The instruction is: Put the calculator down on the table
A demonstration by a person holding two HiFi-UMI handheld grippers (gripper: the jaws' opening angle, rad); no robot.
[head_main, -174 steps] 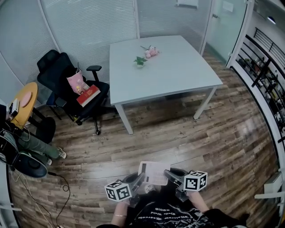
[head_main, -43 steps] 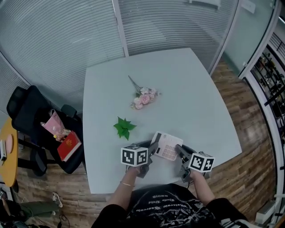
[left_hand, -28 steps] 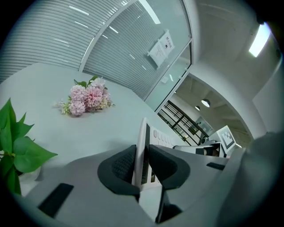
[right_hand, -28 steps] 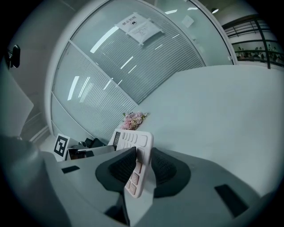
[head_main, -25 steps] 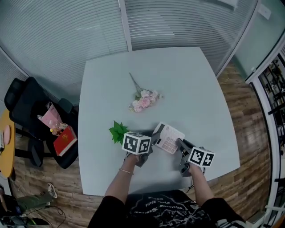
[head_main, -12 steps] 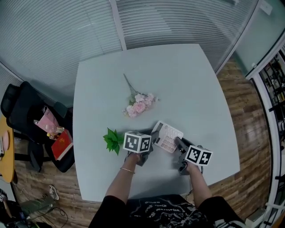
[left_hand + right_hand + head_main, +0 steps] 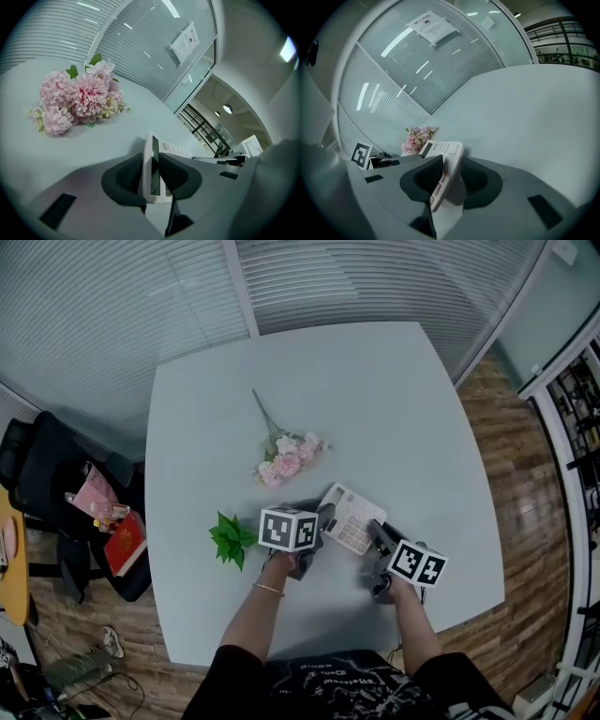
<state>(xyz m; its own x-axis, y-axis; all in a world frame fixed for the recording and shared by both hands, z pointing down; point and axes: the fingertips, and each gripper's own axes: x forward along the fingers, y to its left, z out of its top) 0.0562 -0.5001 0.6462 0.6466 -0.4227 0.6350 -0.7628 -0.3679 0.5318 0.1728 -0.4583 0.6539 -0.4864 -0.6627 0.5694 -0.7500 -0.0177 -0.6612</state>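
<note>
A white calculator [image 7: 349,518] with pinkish keys sits low over the pale table [image 7: 394,399], near its front edge, and I cannot tell whether it touches the top. My left gripper [image 7: 323,517] has its pads on the calculator's left end, and my right gripper [image 7: 373,529] has its pads on the near right corner. In the left gripper view the calculator [image 7: 151,143] stands edge-on between the pads of the left gripper [image 7: 151,176]. In the right gripper view it [image 7: 446,152] leans between the pads of the right gripper [image 7: 449,176]. Both pairs of jaws are opening.
A bunch of pink flowers [image 7: 286,460] lies on the table beyond the calculator, and a green leaf sprig [image 7: 227,538] to its left. A black chair [image 7: 37,474] holding a red book [image 7: 122,545] stands off the table's left side. Wooden floor [image 7: 525,521] lies to the right.
Both grippers have carried the calculator a little farther over the table and lower. The leaf sprig now lies clear to the left of the left gripper's cube.
</note>
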